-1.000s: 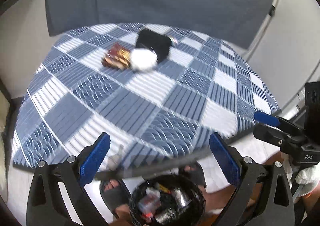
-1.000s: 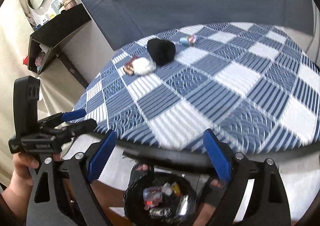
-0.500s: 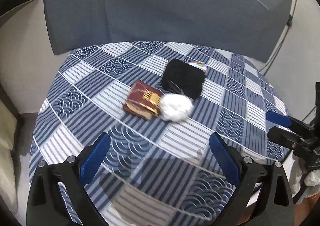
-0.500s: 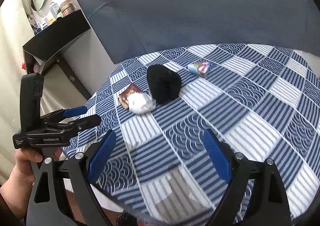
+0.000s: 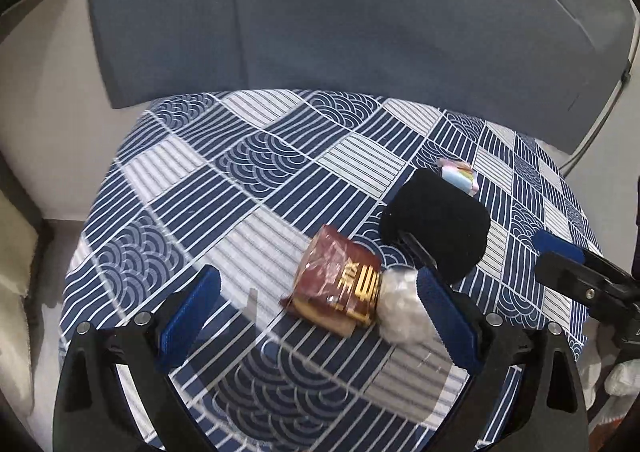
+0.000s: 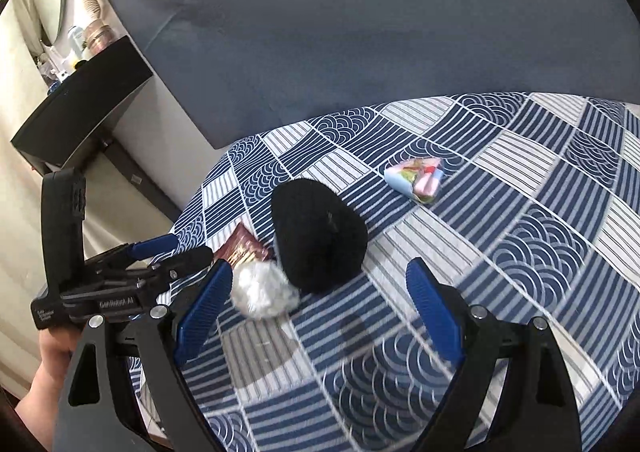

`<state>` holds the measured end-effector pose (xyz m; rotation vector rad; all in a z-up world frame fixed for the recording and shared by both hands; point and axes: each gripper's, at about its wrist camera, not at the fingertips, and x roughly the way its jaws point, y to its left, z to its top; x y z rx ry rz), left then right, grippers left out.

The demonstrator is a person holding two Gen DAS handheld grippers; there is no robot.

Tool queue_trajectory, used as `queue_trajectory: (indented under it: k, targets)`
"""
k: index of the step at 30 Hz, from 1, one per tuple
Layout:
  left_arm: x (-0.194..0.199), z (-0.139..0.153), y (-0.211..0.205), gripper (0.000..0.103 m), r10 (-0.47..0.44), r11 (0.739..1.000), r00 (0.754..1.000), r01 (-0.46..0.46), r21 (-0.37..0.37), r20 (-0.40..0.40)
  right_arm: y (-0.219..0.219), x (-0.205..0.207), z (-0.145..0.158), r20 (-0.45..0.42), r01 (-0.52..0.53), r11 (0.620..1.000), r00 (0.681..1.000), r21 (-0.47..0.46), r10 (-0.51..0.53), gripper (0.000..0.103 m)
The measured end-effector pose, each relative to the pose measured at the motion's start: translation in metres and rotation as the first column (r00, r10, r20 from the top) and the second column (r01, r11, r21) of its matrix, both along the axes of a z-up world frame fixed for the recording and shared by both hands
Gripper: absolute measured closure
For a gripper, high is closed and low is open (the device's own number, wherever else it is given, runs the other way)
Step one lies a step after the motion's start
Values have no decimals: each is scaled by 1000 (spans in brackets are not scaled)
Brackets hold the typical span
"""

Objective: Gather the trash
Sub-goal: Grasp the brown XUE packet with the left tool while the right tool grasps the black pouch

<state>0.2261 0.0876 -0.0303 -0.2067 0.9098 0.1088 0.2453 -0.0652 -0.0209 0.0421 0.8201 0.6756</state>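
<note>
On the blue patterned tablecloth (image 5: 248, 188) lie a maroon and gold snack packet (image 5: 336, 284), a crumpled white wad (image 5: 400, 304), a black lump (image 5: 440, 228) and a pastel wrapper (image 5: 458, 174). My left gripper (image 5: 316, 312) hangs open just above the cloth, the maroon packet between its blue pads, untouched. In the right wrist view my right gripper (image 6: 320, 304) is open too, over the white wad (image 6: 262, 290) and the black lump (image 6: 318, 234). The pastel wrapper (image 6: 418, 180) lies farther back. The left gripper (image 6: 168, 254) shows at the left there, a hand under it.
A grey padded headboard (image 5: 340, 12) rises behind the cloth. At the left of the right wrist view a black shelf (image 6: 80, 104) carries bottles and jars. The cloth's edge (image 6: 192, 212) drops off at the left, near the maroon packet (image 6: 240, 248).
Both grippers have moved forward from over a black bin of trash near feet to above the cloth. The packet, wad and black lump now lie close to the fingertips. Both stayed open.
</note>
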Motion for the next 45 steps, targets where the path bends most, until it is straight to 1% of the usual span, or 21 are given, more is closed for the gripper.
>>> queue_trajectory:
  k: [5, 10, 13, 17, 18, 19, 20, 21, 23, 25, 26, 27, 29, 31, 33, 38, 41, 42, 45]
  targets:
    - [20, -16, 6, 8, -23, 999, 998, 21, -37, -62, 14, 21, -9, -12, 9, 1000, 1000, -24, -9, 15]
    - [29, -26, 15, 8, 1, 999, 995, -6, -53, -98, 24, 36, -16, -31, 15, 999, 999, -32, -16, 15]
    - [35, -33, 15, 8, -5, 999, 993, -1, -53, -118, 28, 44, -21, -54, 16, 999, 998, -37, -18, 16]
    - [38, -35, 9, 8, -21, 1000, 991, 19, -17, -133, 32, 49, -28, -88, 4, 999, 996, -43, -7, 27]
    - [39, -35, 8, 8, -21, 1000, 990, 20, -15, -138, 32, 49, -28, -94, -2, 999, 996, -41, -2, 28]
    - [39, -36, 8, 11, -21, 1000, 990, 19, -15, -141, 33, 48, -28, -98, -8, 999, 995, -40, 4, 32]
    - [40, -37, 7, 15, -25, 1000, 989, 22, -19, -147, 34, 46, -28, -97, -11, 999, 995, -39, 7, 37]
    - [42, -39, 6, 20, -31, 999, 988, 27, -26, -154, 35, 45, -27, -98, -15, 999, 995, -37, 11, 40]
    - [43, -40, 5, 21, -33, 999, 988, 29, -34, -148, 37, 42, -25, -86, -25, 999, 996, -43, 21, 43]
    - [43, -40, 3, 28, -41, 999, 989, 37, -28, -142, 37, 39, -24, -74, -35, 998, 997, -50, 31, 45]
    - [43, -40, 3, 30, -47, 999, 989, 43, -30, -138, 35, 38, -24, -72, -36, 998, 997, -49, 32, 46]
    - [43, -40, 3, 34, -48, 998, 990, 44, -34, -136, 34, 37, -24, -71, -34, 998, 997, -46, 31, 47]
    - [42, -40, 4, 38, -44, 999, 990, 40, -32, -130, 29, 36, -22, -67, -23, 999, 998, -37, 20, 48]
    - [42, -40, 5, 46, -40, 999, 991, 37, -27, -129, 23, 35, -19, -66, -10, 1000, 998, -23, 9, 48]
    - [41, -40, 6, 52, -31, 1000, 992, 31, -5, -125, 18, 36, -17, -66, 0, 1000, 998, -15, -1, 48]
    - [36, -40, 8, 51, -18, 999, 993, 21, 26, -120, 8, 35, -14, -57, 9, 1000, 998, -18, -10, 48]
    - [35, -42, 5, 50, -24, 998, 991, 32, 60, -131, 3, 35, -13, -58, 12, 1000, 998, -12, -13, 48]
    - [34, -42, 4, 46, -23, 997, 991, 32, 68, -131, 3, 35, -13, -59, 12, 1000, 998, -12, -13, 48]
    - [33, -42, 3, 43, -12, 997, 991, 22, 78, -136, 2, 33, -12, -51, 3, 1000, 999, -16, -4, 48]
